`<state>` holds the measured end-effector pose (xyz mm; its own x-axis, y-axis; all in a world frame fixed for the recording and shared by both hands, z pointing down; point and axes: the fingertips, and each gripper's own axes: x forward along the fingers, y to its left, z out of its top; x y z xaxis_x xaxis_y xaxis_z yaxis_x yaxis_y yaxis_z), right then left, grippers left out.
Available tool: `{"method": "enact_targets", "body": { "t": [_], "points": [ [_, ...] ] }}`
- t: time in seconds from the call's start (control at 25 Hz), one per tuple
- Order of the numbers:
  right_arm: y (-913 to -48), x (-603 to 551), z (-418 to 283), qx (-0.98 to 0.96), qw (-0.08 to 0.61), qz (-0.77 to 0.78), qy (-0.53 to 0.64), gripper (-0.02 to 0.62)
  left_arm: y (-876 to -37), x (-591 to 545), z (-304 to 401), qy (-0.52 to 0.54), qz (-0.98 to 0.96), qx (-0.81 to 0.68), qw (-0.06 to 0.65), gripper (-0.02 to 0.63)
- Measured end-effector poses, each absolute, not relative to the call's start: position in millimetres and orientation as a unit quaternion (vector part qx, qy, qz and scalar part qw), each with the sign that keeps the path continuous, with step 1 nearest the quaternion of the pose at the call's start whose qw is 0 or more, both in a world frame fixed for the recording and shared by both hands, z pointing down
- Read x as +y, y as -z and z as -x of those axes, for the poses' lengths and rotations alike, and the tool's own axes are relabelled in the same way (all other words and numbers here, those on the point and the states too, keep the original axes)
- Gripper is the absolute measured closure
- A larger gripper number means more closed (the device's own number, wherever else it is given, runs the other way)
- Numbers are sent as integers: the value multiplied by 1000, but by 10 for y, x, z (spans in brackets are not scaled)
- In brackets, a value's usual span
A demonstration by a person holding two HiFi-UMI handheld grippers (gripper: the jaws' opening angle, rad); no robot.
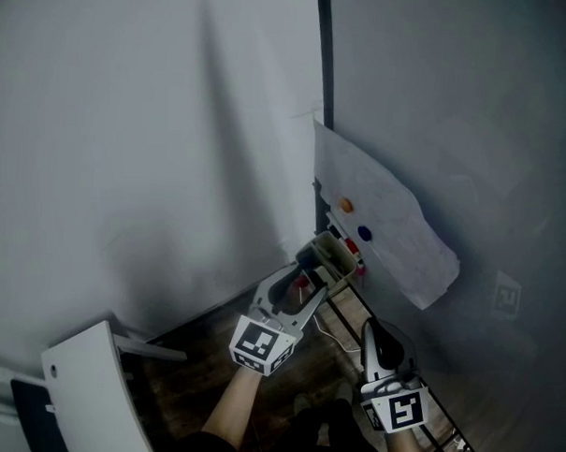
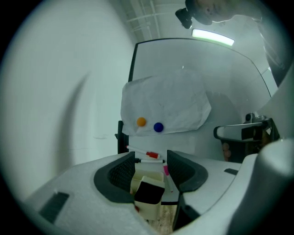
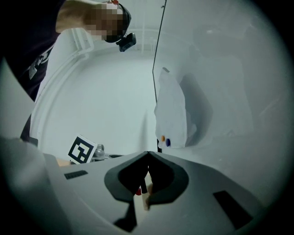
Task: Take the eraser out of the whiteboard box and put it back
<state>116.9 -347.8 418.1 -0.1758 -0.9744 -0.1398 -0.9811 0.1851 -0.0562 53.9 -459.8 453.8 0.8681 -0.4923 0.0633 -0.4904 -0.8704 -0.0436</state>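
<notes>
Spreading left gripper (image 2: 150, 158) around box (image 2: 146, 178) at lower centre, gripping nothing. Containing one eraser (image 2: 149, 193). Showing three markers (image 2: 146, 154) just behind, two magnets (image 2: 141, 121) on paper (image 2: 165, 98) above. Holding right gripper (image 1: 374, 329) pressed together, lower right of head view.

place: office or meeting room, most likely
board: whiteboard (image 1: 457, 106) filling the right of the frame
pinned: paper sheet (image 1: 382, 215) under round magnets (image 1: 346, 205)
ledge: markers (image 2: 146, 154), whiteboard box (image 1: 336, 255), centre
surround: plain white wall (image 1: 128, 120), wood floor (image 1: 187, 375)
</notes>
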Motion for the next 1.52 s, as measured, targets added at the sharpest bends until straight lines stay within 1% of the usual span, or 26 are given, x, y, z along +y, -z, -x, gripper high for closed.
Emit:
{"method": "enact_targets", "body": {
  "t": [0.24, 0.32, 0.48, 0.64, 0.8, 0.88, 1.24, 1.52],
  "points": [
    [-3837, -3455, -1032, 786, 92, 609, -52, 592, -4108, -4314, -350, 23, 958, 282, 39, 445],
    [-3715, -3450, -994, 792, 99, 600, -63, 592, -3916, -4207, -293, 15, 954, 294, 60, 469],
    [-3457, -3432, -895, 804, 115, 576, -91, 592, -3449, -3959, -142, -18, 940, 329, 89, 541],
    [-3234, -3363, -826, 810, 132, 561, -111, 592, -3087, -3694, -7, -39, 928, 348, 123, 575],
    [-3111, -3298, -790, 813, 144, 552, -117, 592, -2910, -3499, 74, -39, 919, 358, 163, 592],
    [-3040, -3263, -769, 813, 151, 548, -126, 592, -2860, -3443, 111, -42, 916, 362, 170, 598],
    [-2992, -3229, -731, 819, 144, 537, -142, 592, -2916, -3387, 127, -48, 914, 373, 152, 600],
    [-2979, -3241, -765, 818, 146, 539, -138, 592, -2902, -3402, 97, -45, 914, 372, 159, 600]
  ]
}}
